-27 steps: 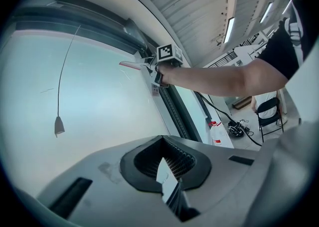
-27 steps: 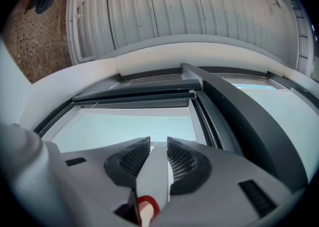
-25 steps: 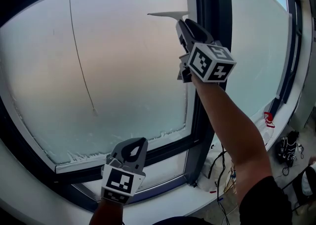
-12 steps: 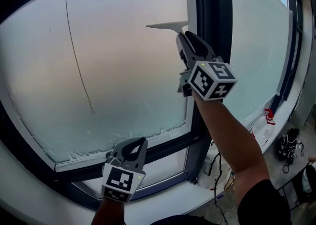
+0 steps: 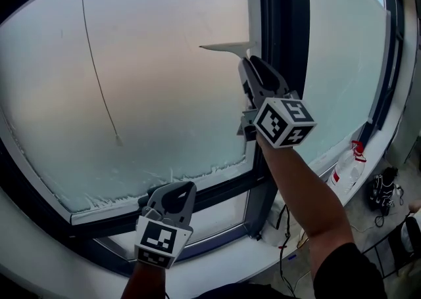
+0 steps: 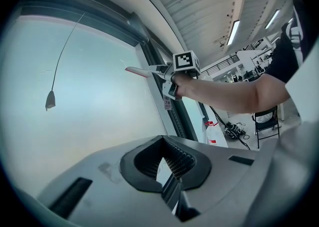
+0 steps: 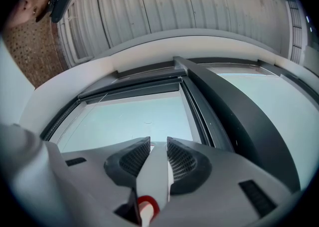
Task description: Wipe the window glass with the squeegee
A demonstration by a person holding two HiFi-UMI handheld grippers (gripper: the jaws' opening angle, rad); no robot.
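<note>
White squeegee [image 5: 227, 48] clamped by handle in right gripper [image 5: 247, 61]; blade on window glass [image 5: 145, 94], just beside dark frame [image 5: 283, 22]. Left gripper [image 5: 179, 191] low, well apart from squeegee, jaws together, empty.

Grey left claw [image 5: 183, 190], right claw [image 5: 250, 61]; black sleeve [image 5: 345, 271]
</note>
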